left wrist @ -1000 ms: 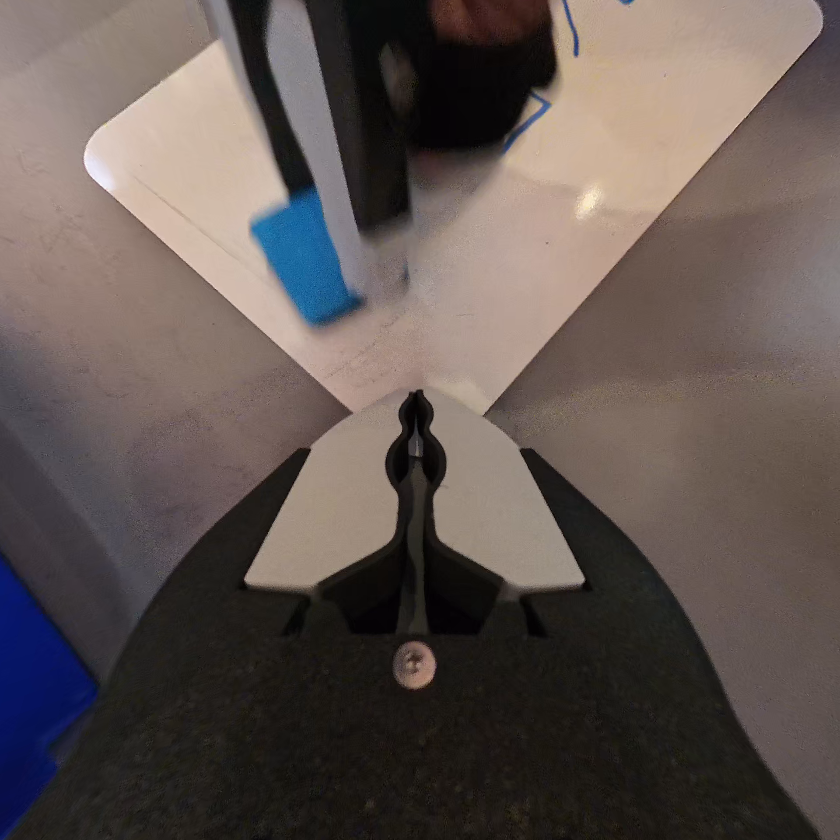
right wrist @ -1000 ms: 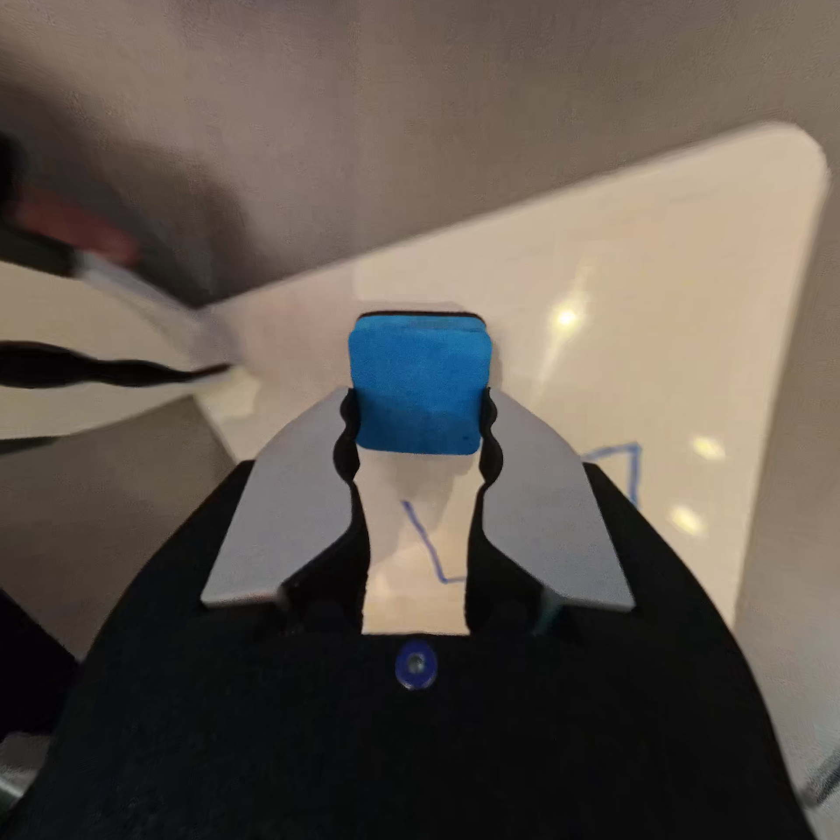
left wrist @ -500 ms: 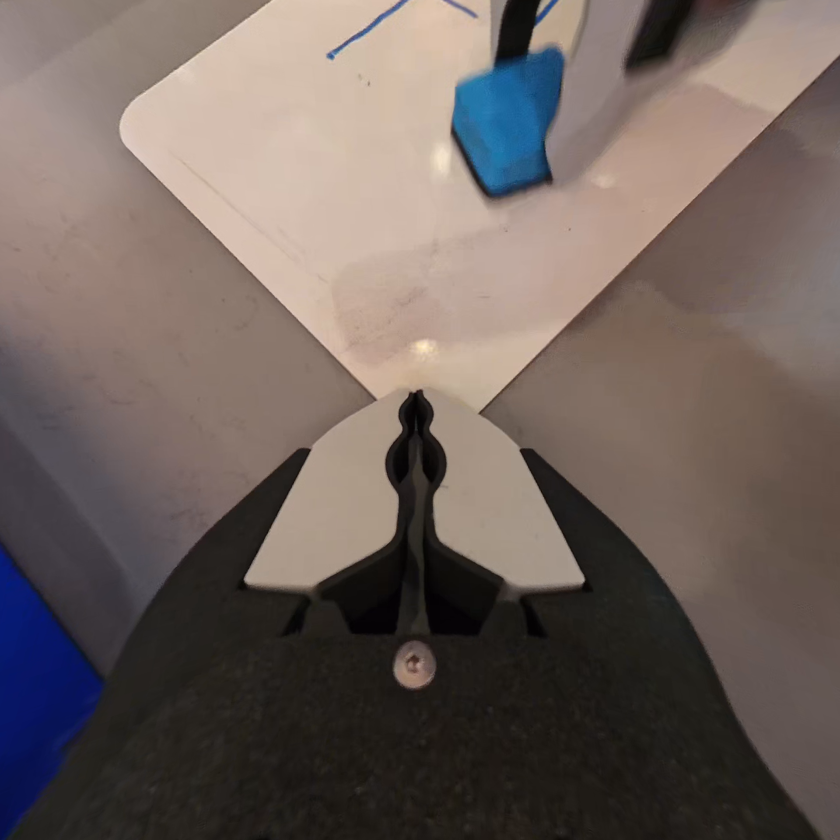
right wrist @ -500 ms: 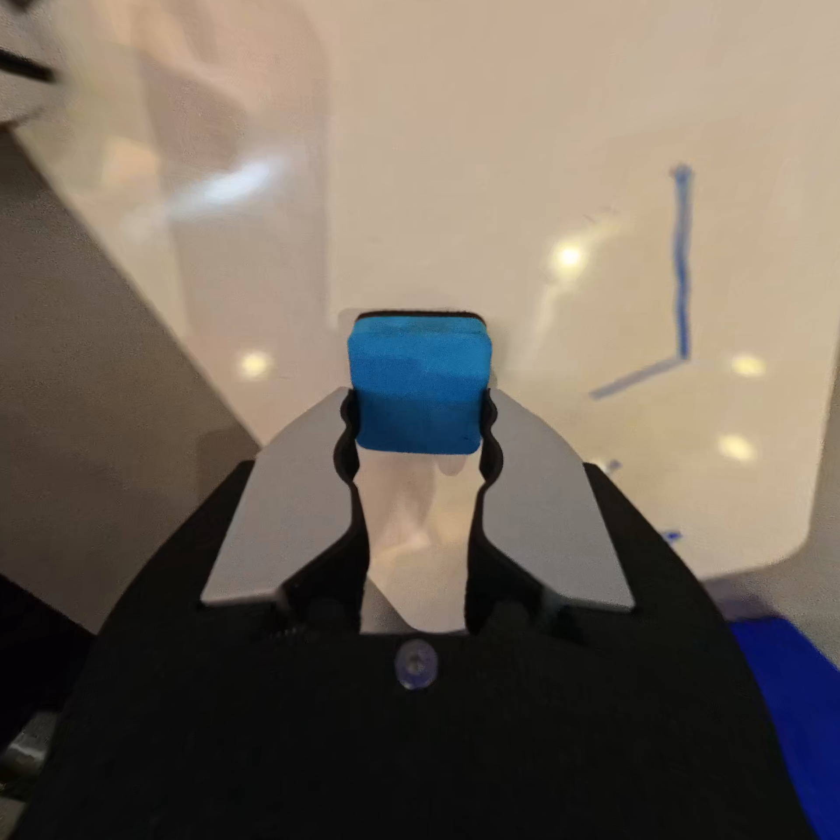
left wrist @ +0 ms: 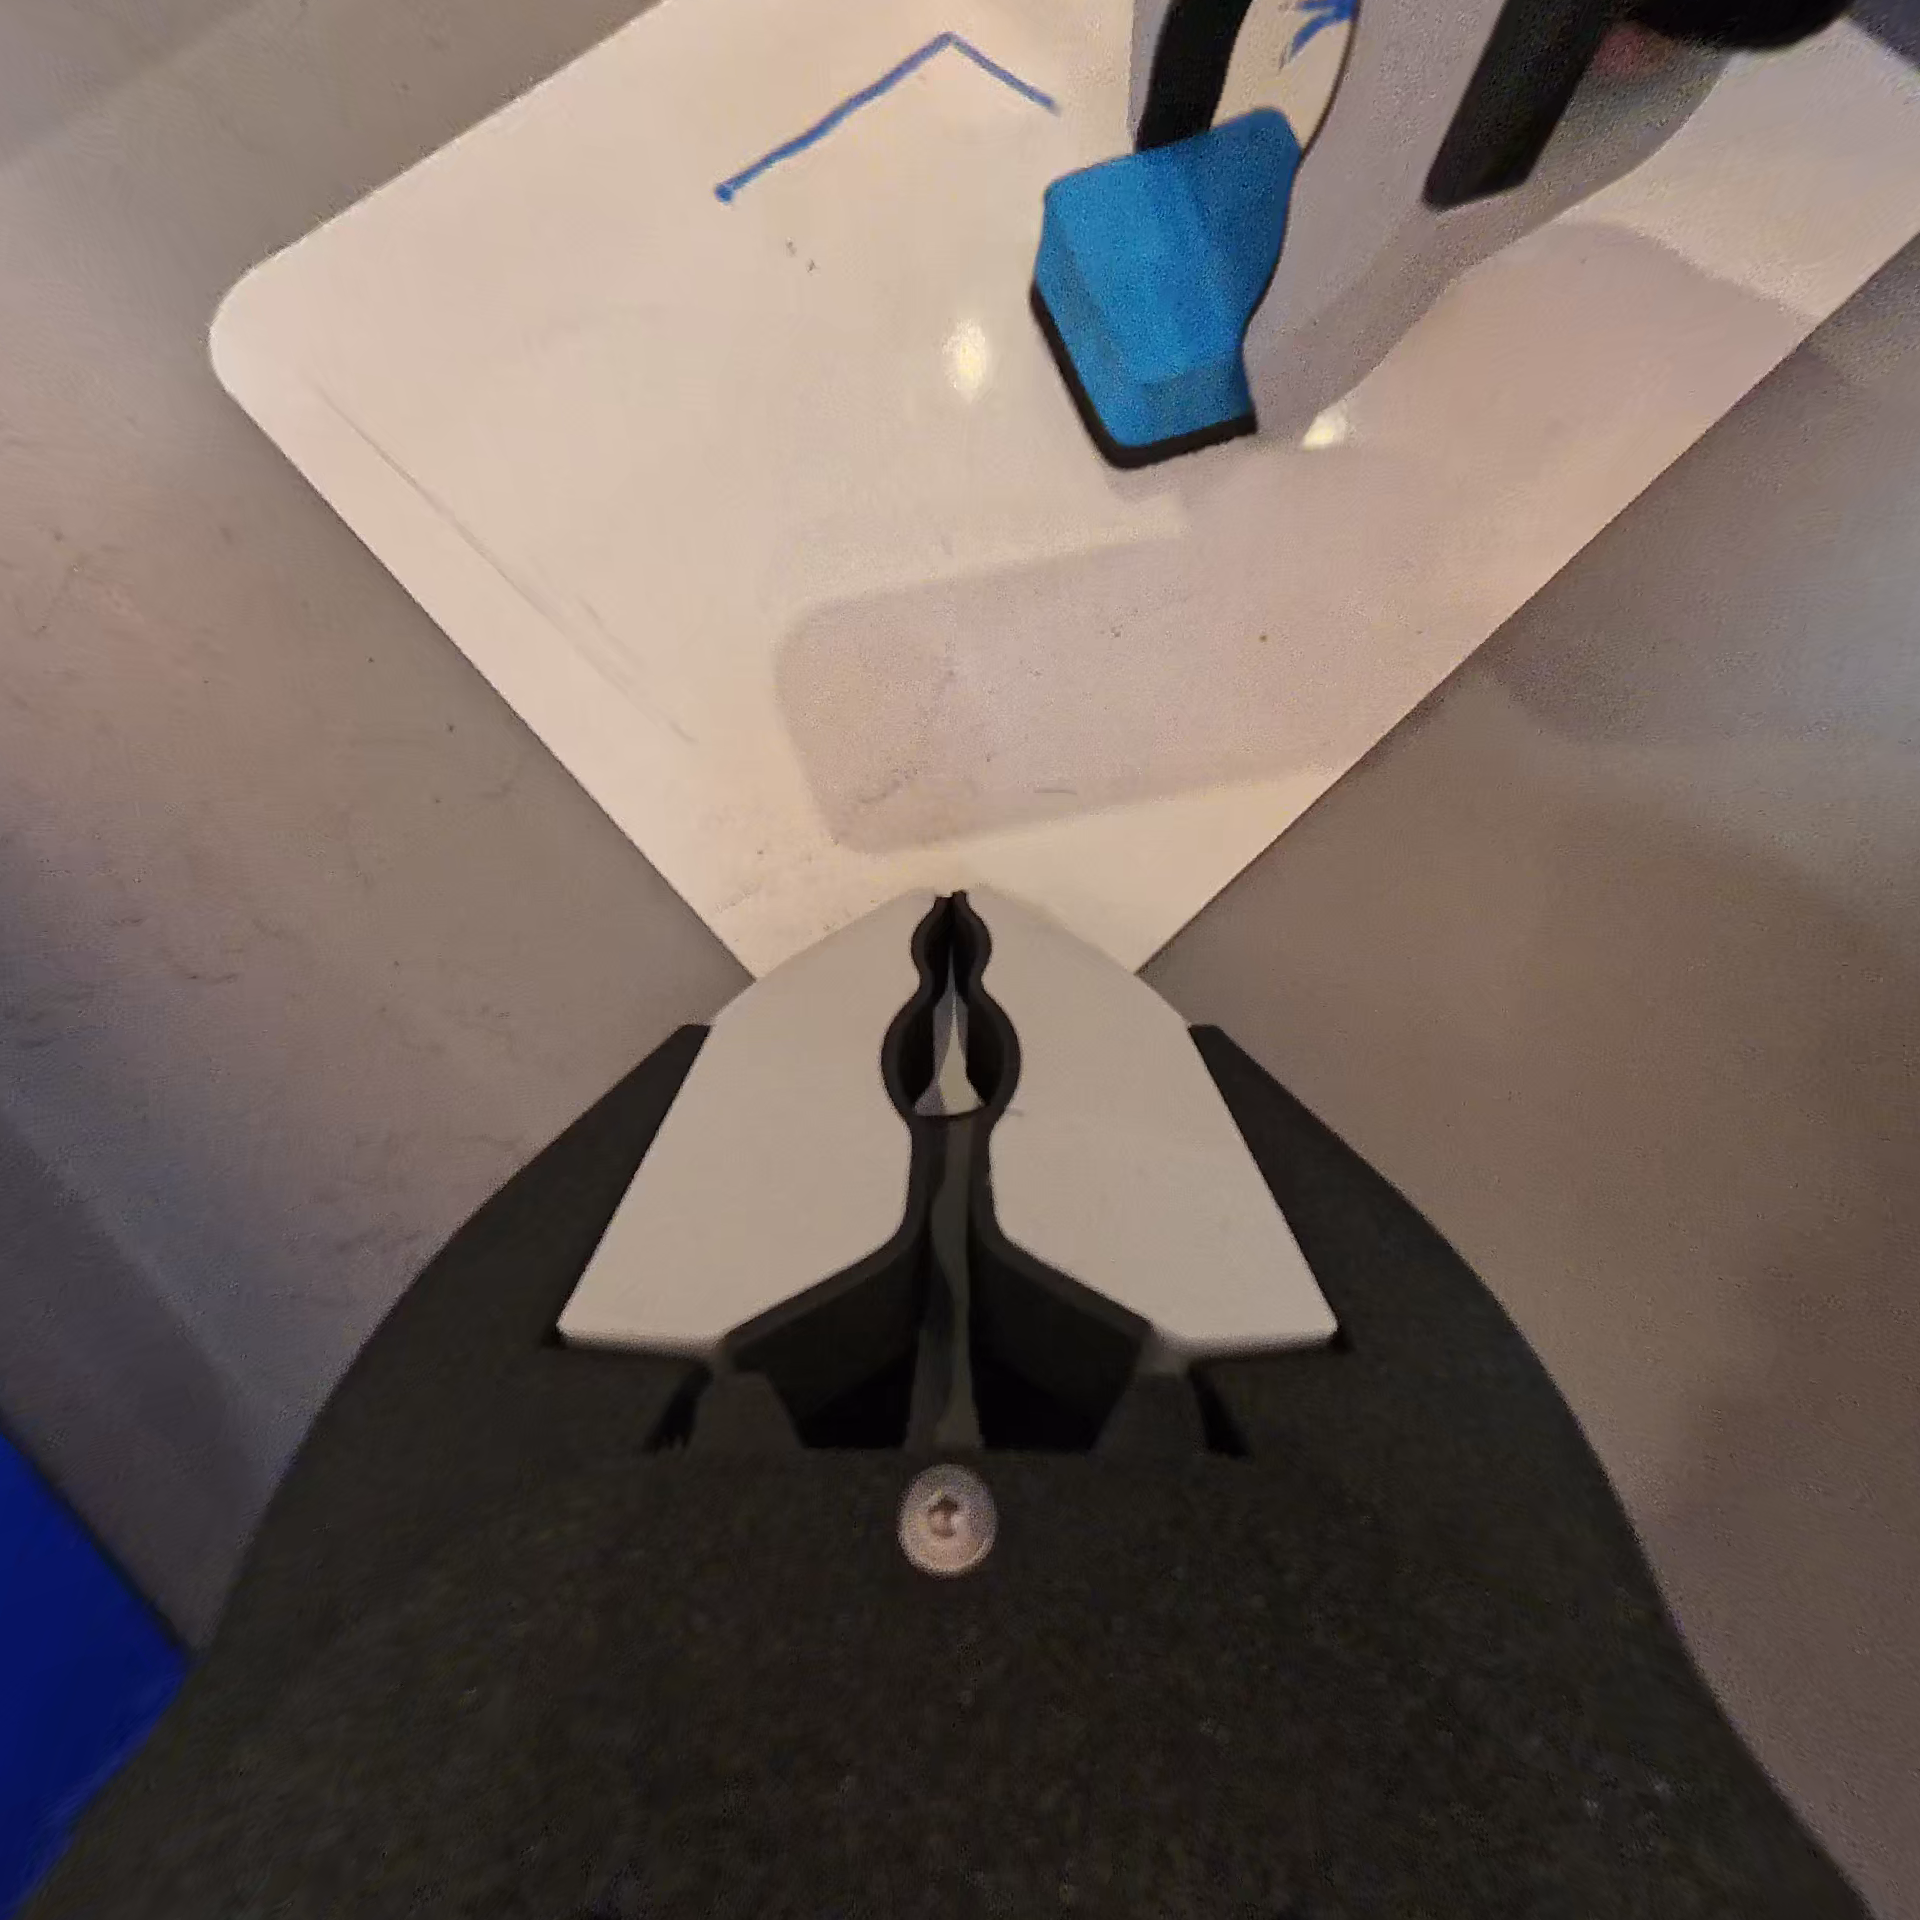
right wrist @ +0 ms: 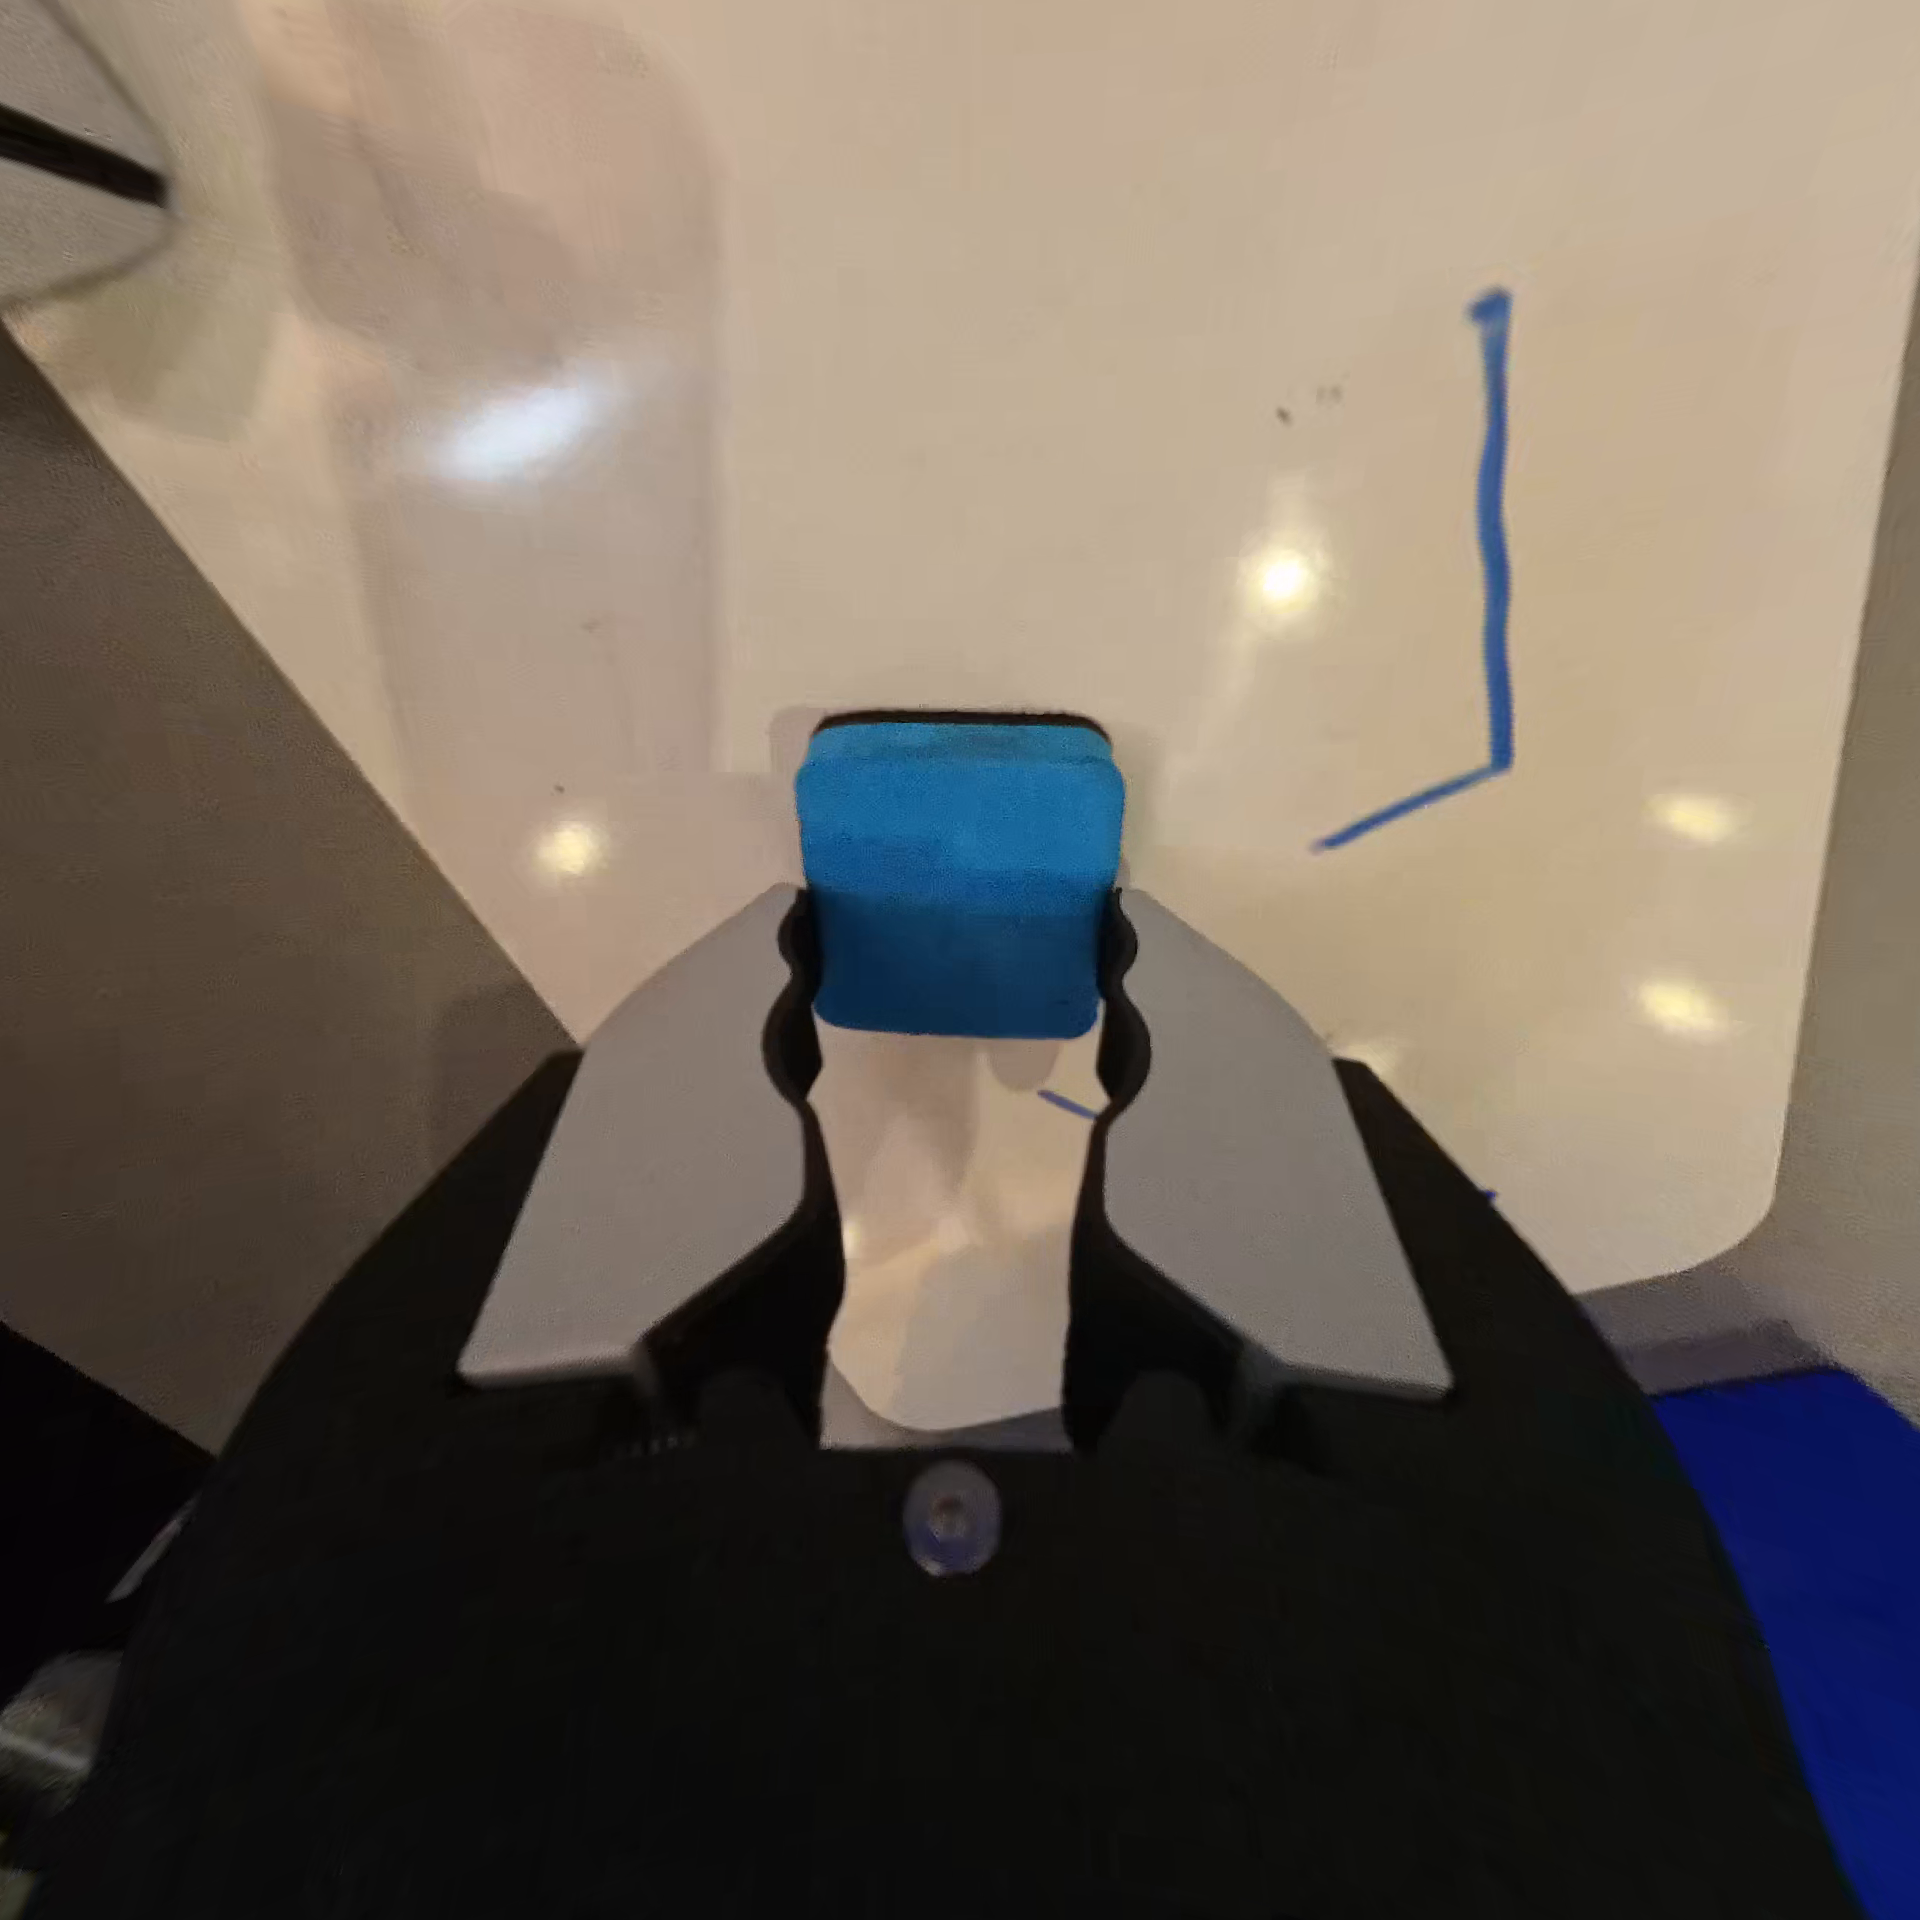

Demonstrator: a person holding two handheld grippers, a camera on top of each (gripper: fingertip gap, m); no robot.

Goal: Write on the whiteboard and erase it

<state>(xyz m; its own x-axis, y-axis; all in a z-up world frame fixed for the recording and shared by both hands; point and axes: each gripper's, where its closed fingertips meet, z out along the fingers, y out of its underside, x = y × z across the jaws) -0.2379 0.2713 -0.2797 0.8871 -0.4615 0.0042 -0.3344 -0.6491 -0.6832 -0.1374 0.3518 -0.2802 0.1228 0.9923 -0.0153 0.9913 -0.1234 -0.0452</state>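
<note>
Grey surface [left wrist: 260, 831] fills both views, matte and faintly mottled, and on it lies the whiteboard [left wrist: 644, 499], a white glossy sheet with rounded corners, turned so that one corner points at the left tongs [left wrist: 956, 902]. A blue patch [right wrist: 1787, 1538] shows at the surface's edge beyond the board's rounded corner in the right wrist view; what it is cannot be told. The left tongs are pressed together with nothing between them, their tips just over the board's near corner. The right tongs [right wrist: 958, 940] are clamped on the eraser [right wrist: 956, 894], a blue foam block with a thin black pad on its underside, one finger on each side. In the left wrist view the eraser [left wrist: 1164, 291] rests pad-down on the board near the edge on that view's right, tilted slightly, with the right tongs [left wrist: 1288, 260] reaching down from above. A duller, streaky band crosses the board between the eraser and the near corner. A blue marker line [right wrist: 1494, 540] with a sharp bend sits beside the eraser, apart from it, toward the board's far corner. A short blue stroke [right wrist: 1070, 1107] shows between the right tongs' fingers.
</note>
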